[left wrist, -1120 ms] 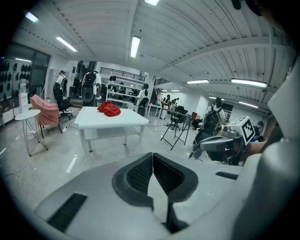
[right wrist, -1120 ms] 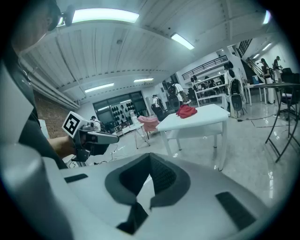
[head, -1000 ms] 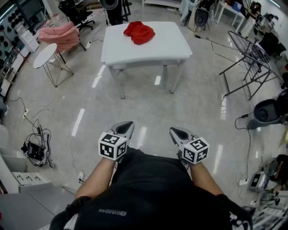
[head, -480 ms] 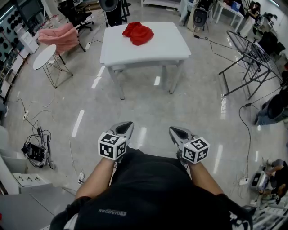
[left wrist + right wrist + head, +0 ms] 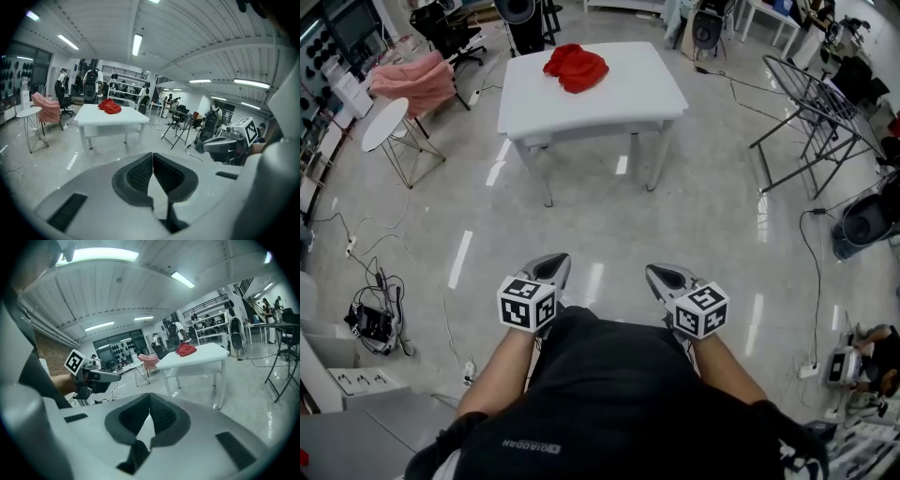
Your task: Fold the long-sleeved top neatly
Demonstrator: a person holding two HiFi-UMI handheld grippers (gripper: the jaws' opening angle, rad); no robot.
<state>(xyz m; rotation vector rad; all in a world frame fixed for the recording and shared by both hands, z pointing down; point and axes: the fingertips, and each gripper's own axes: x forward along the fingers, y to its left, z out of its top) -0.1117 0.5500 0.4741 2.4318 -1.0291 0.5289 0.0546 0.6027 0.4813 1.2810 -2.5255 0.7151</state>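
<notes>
A crumpled red long-sleeved top [image 5: 575, 67] lies near the far edge of a white table [image 5: 628, 94] well ahead of me; it also shows as the red top [image 5: 109, 106] in the left gripper view and the red top [image 5: 186, 349] in the right gripper view. My left gripper [image 5: 551, 265] and right gripper [image 5: 660, 276] are held close to my body above the floor, far short of the table. Both are shut with nothing between their jaws. Each gripper sees the other off to its side.
A small round white side table [image 5: 386, 124] with a pink cloth [image 5: 417, 77] behind it stands left of the table. A folding metal rack [image 5: 811, 112] stands to the right. Cables and a power strip [image 5: 373, 319] lie on the floor at left. People stand at the room's far end.
The table and red top have shifted slightly left and up in the head view, and the grippers sit a little lower-left in the frame. Both grippers stay shut.
</notes>
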